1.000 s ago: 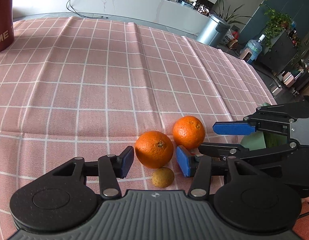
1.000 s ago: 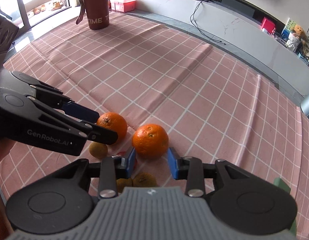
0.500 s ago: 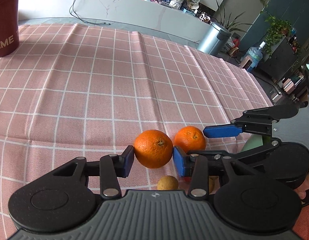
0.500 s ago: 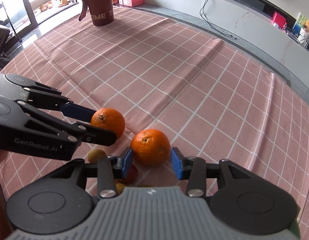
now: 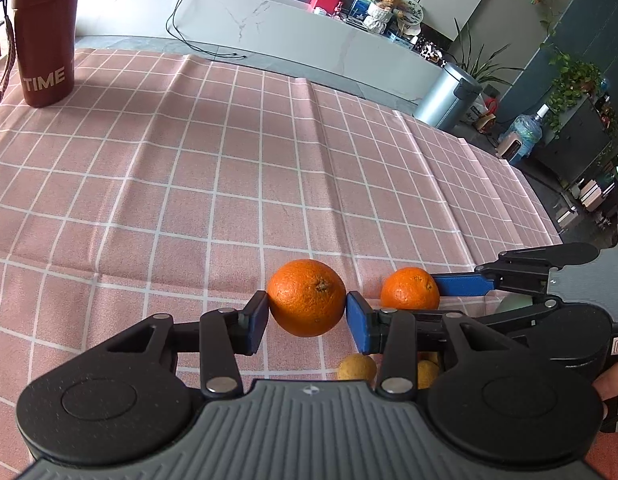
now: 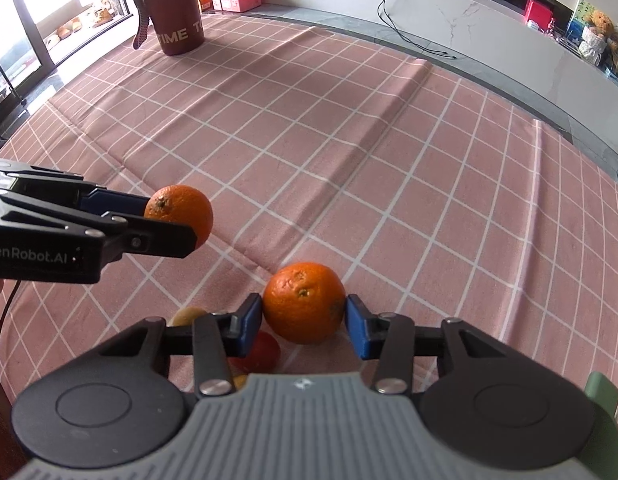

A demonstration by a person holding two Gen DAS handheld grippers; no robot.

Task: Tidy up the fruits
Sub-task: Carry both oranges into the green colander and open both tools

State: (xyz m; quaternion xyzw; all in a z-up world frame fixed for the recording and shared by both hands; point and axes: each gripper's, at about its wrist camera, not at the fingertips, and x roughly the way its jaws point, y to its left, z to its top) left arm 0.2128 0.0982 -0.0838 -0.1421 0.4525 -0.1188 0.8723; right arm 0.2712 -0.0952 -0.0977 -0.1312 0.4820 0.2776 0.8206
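My left gripper (image 5: 307, 312) is shut on an orange (image 5: 307, 298) and holds it above the pink checked cloth; it shows from the side in the right wrist view (image 6: 181, 220). My right gripper (image 6: 304, 318) is shut on a second orange (image 6: 304, 302), also lifted, seen in the left wrist view (image 5: 409, 289). Below them on the cloth lie small yellow-brown fruits (image 5: 357, 367) and a red fruit (image 6: 261, 354), partly hidden by the grippers.
A dark red tumbler marked TIME (image 5: 45, 36) stands at the far left of the table (image 5: 189, 160). A pale green container edge (image 6: 599, 394) shows at my right. The table's far edge drops to a white counter and a floor.
Both grippers have closed on their oranges and lifted them off the cloth. The small fruits below have slid toward the bottom of both views.
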